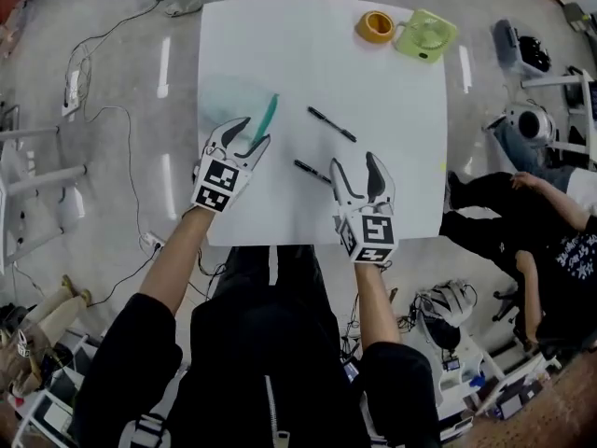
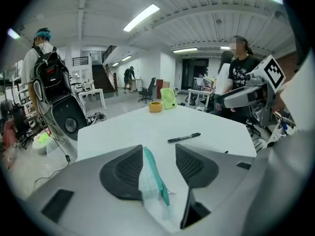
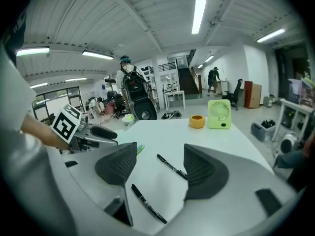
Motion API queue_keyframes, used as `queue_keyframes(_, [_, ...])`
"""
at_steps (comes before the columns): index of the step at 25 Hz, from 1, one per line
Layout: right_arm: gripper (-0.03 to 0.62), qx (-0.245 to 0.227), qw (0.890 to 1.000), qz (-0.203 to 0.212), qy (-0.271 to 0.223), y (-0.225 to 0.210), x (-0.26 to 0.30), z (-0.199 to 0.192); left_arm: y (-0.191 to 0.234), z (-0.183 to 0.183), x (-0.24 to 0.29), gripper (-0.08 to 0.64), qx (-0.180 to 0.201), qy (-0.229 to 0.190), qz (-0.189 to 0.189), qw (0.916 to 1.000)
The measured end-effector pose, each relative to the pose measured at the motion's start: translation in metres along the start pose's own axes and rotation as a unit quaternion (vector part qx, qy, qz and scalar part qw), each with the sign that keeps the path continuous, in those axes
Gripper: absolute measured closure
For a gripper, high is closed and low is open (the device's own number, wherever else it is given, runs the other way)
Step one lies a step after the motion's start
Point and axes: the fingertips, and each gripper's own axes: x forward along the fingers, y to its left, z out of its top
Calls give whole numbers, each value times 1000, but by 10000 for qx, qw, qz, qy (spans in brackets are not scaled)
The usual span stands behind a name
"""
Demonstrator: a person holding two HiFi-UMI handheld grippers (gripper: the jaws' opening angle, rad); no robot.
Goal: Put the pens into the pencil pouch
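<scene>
A translucent pencil pouch (image 1: 231,96) with a teal zip edge lies on the white table (image 1: 401,157), left of middle. My left gripper (image 1: 254,131) stands open at its near end. In the left gripper view the pouch (image 2: 152,181) runs between the jaws, close by the left pad, with a gap to the right one. Two black pens lie apart on the table: the far pen (image 1: 332,124) and the near pen (image 1: 312,171). My right gripper (image 1: 354,161) is open just right of the near pen. In the right gripper view the far pen (image 3: 171,166) and near pen (image 3: 147,204) lie ahead of its jaws, untouched.
A yellow tape roll (image 1: 376,26) and a green desk fan (image 1: 425,35) stand at the table's far right corner. A person (image 1: 550,222) sits on the floor to the right. Cables (image 1: 112,110) run over the floor on the left.
</scene>
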Motion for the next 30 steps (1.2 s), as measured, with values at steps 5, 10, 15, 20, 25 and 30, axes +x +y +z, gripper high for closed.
queue_keyframes(5, [298,158,9998,-61,128,-3,1,-18,5,-31,22,352,72,415,72,9991])
queue_keyframes(10, [298,258,9993,-142,226,-6,0,-30,6,-54,40,367,118,728,96,9972])
queue_keyframes(15, [301,337,9987,-206,312,-9,-5,-39,8,-69,53,392,270,1108,208,9933])
queue_keyframes(20, [301,410,9982,-272,349,-16,-11,-46,8,-77,59,439,313,1206,308,9917])
queue_keyframes(25, [301,437,9979,-322,350,-22,-11,-49,11,-75,58,488,233,1126,305,9929])
queue_keyframes(30, [301,447,9980,-308,336,-25,-8,-49,13,-65,54,502,96,919,303,9953])
